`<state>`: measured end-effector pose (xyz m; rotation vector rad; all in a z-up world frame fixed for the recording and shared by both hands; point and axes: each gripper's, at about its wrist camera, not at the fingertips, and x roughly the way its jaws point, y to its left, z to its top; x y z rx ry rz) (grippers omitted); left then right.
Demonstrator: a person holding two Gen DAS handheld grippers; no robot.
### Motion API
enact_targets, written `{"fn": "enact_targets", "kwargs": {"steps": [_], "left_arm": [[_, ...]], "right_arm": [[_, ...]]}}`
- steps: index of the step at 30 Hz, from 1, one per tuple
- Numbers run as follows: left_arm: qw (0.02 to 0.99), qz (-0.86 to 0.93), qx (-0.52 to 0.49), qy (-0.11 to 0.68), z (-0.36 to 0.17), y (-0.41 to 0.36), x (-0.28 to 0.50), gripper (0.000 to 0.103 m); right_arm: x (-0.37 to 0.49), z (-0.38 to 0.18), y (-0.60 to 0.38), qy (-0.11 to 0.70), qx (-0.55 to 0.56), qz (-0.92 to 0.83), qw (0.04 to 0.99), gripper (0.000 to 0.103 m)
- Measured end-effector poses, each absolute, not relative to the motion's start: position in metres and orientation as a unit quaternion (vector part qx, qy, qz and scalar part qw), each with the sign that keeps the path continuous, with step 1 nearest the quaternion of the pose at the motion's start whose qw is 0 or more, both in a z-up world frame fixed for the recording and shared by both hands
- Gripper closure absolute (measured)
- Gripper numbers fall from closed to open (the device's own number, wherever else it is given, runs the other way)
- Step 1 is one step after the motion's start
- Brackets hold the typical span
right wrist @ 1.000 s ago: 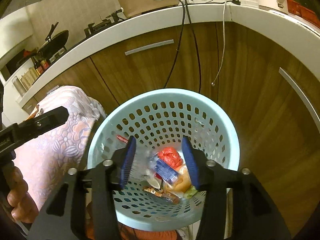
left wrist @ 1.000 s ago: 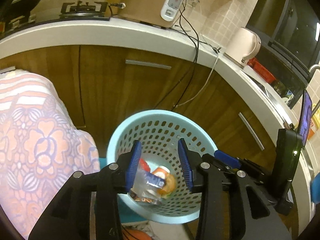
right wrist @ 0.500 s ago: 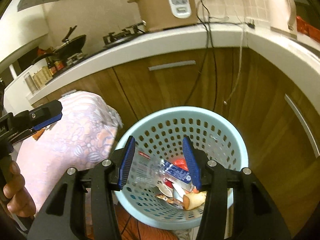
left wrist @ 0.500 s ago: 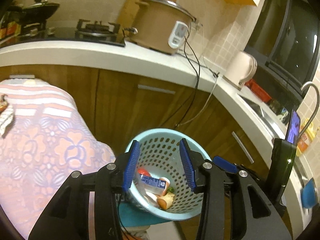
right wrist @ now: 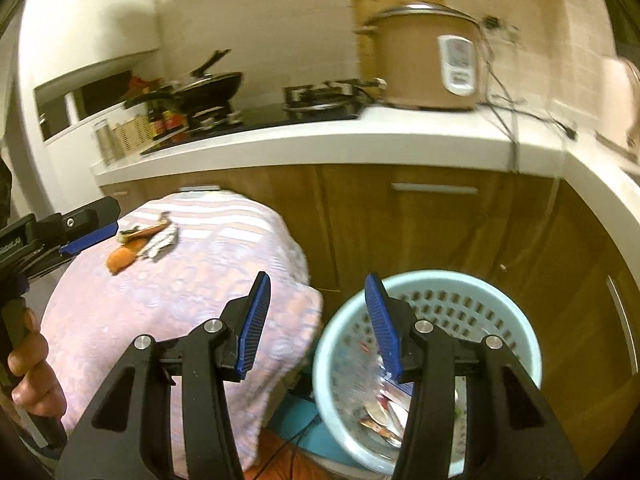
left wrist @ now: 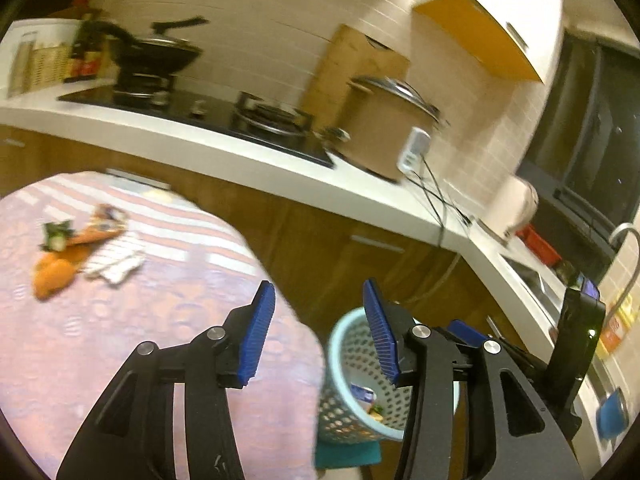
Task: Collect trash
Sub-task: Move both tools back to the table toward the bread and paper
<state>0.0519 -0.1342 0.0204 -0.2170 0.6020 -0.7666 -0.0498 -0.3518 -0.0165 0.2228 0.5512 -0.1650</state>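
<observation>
A light blue perforated basket (right wrist: 472, 292) stands on the floor with several pieces of trash in it; it also shows in the left wrist view (left wrist: 340, 356). A small pile of trash (left wrist: 80, 248), orange peel, green scrap and a striped wrapper, lies on the pink floral tablecloth (left wrist: 140, 320); the pile also shows in the right wrist view (right wrist: 140, 244). My left gripper (left wrist: 318, 332) is open and empty, above the table edge. My right gripper (right wrist: 318, 328) is open and empty, between table and basket.
A white counter (right wrist: 360, 140) with wooden cabinets runs behind, bearing a stove with a pan (left wrist: 156, 56), a rice cooker (right wrist: 428, 64) with hanging cords and a kettle (left wrist: 516, 204). The left gripper's body (right wrist: 60, 232) and hand show at the left edge of the right wrist view.
Both grippers have lifted away from the basket and swung left toward the table. The basket has slid to the lower right of both views, and the trash pile has come into view.
</observation>
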Motion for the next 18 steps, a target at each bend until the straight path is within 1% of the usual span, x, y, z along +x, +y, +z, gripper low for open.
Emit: {"fn": "enact_targets", "kwargs": {"steps": [7, 11, 15, 17, 18], "left_arm": [[0.903, -0.303, -0.135, 0.271, 0.023, -0.059, 0.068, 0.058], [0.925, -0.239, -0.126, 0.266, 0.018, -0.018, 0.075, 0.058], [0.931, -0.192, -0.125, 0.283, 0.006, 0.021, 0.089, 0.057], [0.929, -0.174, -0.125, 0.301, -0.003, 0.036, 0.102, 0.057], [0.927, -0.171, -0.124, 0.31, -0.008, 0.043, 0.108, 0.057]], "right_arm": [[-0.014, -0.003, -0.295, 0.264, 0.073, -0.033, 0.961, 0.057], [0.014, -0.007, -0.268, 0.269, 0.07, -0.004, 0.961, 0.057], [0.046, -0.014, -0.244, 0.281, 0.077, 0.028, 0.956, 0.058], [0.064, -0.02, -0.229, 0.288, 0.079, 0.053, 0.953, 0.065], [0.07, -0.022, -0.224, 0.291, 0.078, 0.058, 0.952, 0.065]]}}
